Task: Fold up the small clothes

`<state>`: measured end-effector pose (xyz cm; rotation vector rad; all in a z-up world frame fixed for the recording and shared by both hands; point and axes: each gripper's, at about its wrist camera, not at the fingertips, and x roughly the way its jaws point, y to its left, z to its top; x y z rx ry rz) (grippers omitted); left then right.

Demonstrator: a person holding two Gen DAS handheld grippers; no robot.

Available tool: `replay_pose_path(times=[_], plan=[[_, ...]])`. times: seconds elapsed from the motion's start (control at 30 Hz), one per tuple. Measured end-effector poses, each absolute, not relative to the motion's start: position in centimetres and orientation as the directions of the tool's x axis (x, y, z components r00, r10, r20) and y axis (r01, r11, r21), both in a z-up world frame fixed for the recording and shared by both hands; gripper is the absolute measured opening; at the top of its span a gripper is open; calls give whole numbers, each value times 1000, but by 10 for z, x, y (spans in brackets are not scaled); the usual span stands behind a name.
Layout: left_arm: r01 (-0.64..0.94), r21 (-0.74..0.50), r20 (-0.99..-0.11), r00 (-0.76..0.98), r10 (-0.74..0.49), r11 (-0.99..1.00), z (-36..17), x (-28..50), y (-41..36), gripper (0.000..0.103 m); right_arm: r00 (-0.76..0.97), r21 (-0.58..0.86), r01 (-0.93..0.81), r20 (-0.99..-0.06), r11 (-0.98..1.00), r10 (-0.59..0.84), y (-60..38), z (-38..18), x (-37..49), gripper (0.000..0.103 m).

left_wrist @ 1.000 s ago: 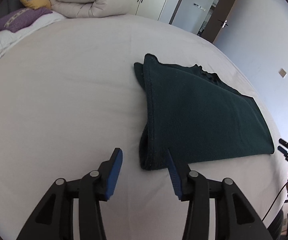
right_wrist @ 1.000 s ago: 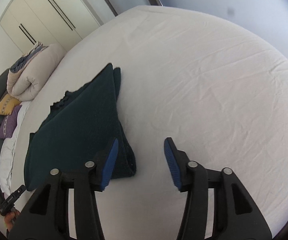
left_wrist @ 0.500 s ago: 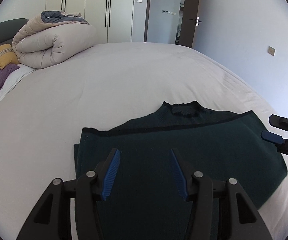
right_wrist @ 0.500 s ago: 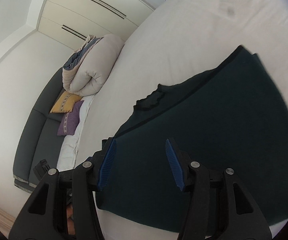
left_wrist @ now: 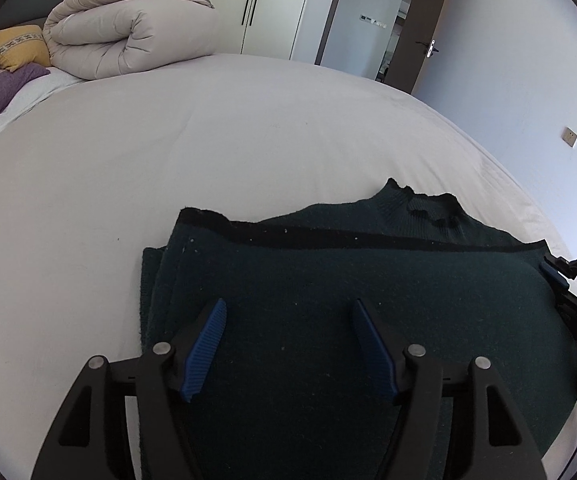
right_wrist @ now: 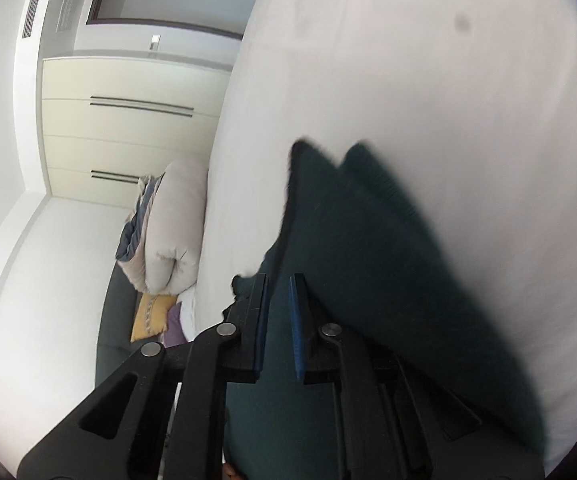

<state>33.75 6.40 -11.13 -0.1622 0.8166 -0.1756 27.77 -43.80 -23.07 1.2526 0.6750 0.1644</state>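
Dark green sweater [left_wrist: 348,320] half-folded on bed [left_wrist: 208,140]. Right gripper [right_wrist: 278,320] newly clenched on sweater's edge; left gripper [left_wrist: 288,344] now above sweater, jaws opening, empty. Next fold judged imminent.

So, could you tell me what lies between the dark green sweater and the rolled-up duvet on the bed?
Only bare white sheet: the left wrist view shows nothing lying between the sweater and the duvet.
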Motion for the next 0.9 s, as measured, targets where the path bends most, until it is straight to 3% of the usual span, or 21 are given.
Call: replay_pose_path(times=[0.17,0.27,0.37,0.6,0.77,0.9], plan=[[72,-268,-694,677,-245,961,-114,328,77,68,842,917,262,-369,300,393,-477,-248,241,4],[69,-278,-693,676,-250,958,-114,322,82,68,818,844,329,-479,424,319,-477,-233,230,6],[72,-269,-694,677,-245,960,-115,322,81,68,833,853,326,-462,407,303,-476,-218,220,11],[79,-280,-697,668,-260,957,-118,324,81,70,783,840,124,-410,528,467,-403,-163,252,11],[80,-254,-703,669,-241,964,-118,324,76,71,686,797,53,-467,601,558,-334,-159,297,11],[80,-245,-705,669,-234,966,-118,325,76,71,667,764,174,-556,622,496,-337,-188,326,10]])
